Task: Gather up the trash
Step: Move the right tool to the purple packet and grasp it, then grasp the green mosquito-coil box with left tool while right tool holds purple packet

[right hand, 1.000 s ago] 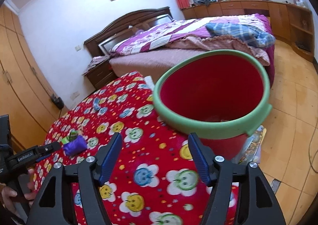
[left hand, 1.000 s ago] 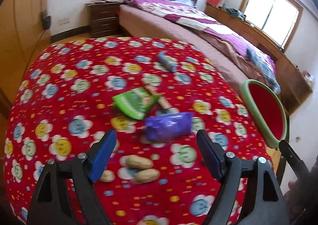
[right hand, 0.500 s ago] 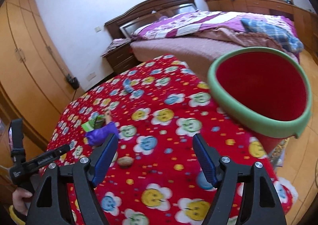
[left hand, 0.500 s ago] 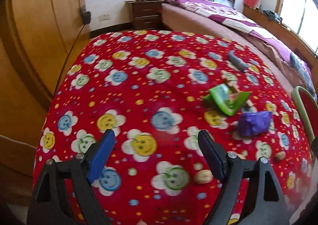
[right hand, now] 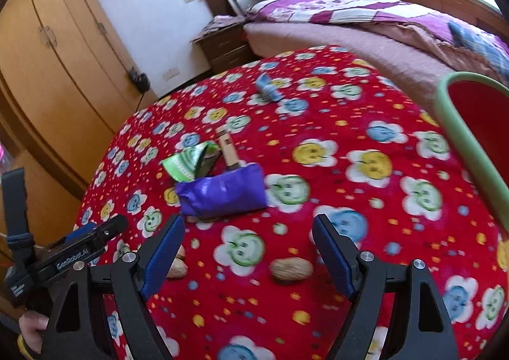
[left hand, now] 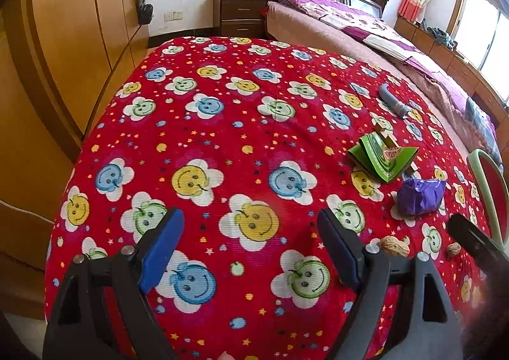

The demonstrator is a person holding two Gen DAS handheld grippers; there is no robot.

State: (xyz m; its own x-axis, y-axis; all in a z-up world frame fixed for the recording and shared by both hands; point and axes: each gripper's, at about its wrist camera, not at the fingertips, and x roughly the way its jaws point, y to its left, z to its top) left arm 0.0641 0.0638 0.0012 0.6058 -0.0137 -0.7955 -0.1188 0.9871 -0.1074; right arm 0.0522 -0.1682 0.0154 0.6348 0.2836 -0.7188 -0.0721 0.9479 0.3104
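Note:
On the red smiley-flower cloth (left hand: 222, 124) lie a crumpled purple wrapper (left hand: 420, 196) (right hand: 222, 191), a folded green wrapper (left hand: 381, 159) (right hand: 191, 162), a small wooden piece (right hand: 229, 150) and a blue-grey scrap (left hand: 393, 100) (right hand: 268, 88). Nutshells (left hand: 394, 245) (right hand: 291, 269) lie nearer. My left gripper (left hand: 249, 223) hangs open over bare cloth, left of the trash. My right gripper (right hand: 248, 226) is opening, just short of the purple wrapper, with a nutshell on the cloth below its gap; the pads touch nothing.
A red bin with a green rim (right hand: 461, 137) (left hand: 486, 188) stands at the table's right edge. A bed (right hand: 366, 29) and nightstand (left hand: 241, 16) lie beyond; wooden wardrobes (right hand: 57, 51) fill the left. A person's hand (right hand: 30, 326) holds the left gripper's handle.
The left view has swung left, so the trash now sits at its right side. The right view has swung from the bin toward the wrappers, and its jaws stand a little wider.

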